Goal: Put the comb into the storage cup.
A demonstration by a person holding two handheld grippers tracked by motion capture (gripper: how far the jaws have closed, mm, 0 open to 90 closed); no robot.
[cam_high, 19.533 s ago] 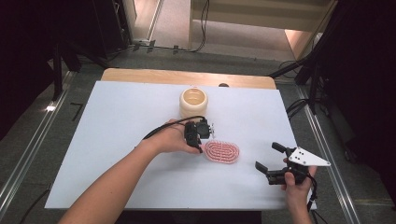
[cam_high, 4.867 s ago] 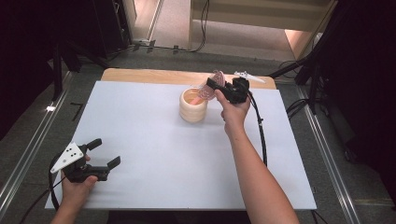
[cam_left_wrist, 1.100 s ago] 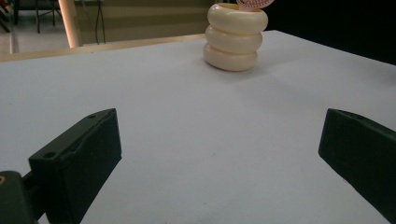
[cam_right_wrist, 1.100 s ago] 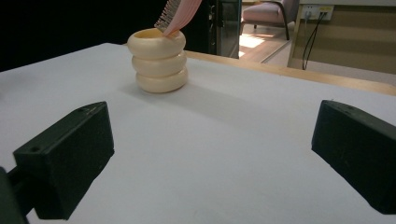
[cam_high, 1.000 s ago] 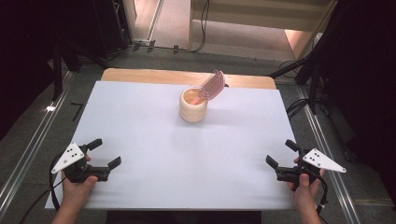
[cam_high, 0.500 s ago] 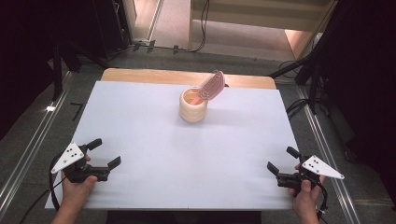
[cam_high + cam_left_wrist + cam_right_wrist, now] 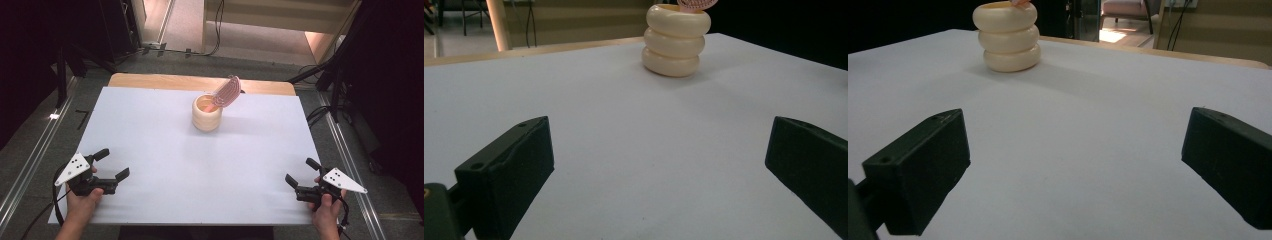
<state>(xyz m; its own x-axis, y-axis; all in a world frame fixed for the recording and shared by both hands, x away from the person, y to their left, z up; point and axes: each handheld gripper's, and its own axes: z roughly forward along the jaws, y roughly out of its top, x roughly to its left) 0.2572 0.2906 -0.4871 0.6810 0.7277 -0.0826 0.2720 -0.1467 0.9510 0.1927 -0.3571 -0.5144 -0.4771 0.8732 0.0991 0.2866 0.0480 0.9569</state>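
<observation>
The cream ribbed cup (image 7: 206, 114) stands upright on the far middle of the white surface (image 7: 165, 145), slightly right of centre, built of three stacked rounded rings as the left gripper view (image 7: 676, 42) and the right gripper view (image 7: 1008, 37) both show. A pink oval ridged piece (image 7: 227, 92) sticks out of its mouth, leaning up and to the right over the rim; its lower end sits inside the cup, and its top edge just shows in the left gripper view (image 7: 696, 4).

The white surface lies over a wooden board (image 7: 200, 82) whose far edge shows beyond it.

The left claw (image 7: 111, 164) rests at the near left corner of the surface, held in the person's left hand (image 7: 82, 192), its jaws spread wide apart with bare white surface between them. The right claw (image 7: 301, 172) sits at the near right edge, held in the right hand (image 7: 325, 210), its jaws likewise wide apart and gripping nothing. Both claws point toward the cup and are well apart from it and from each other. Each carries a grey three-cornered plate on top.
</observation>
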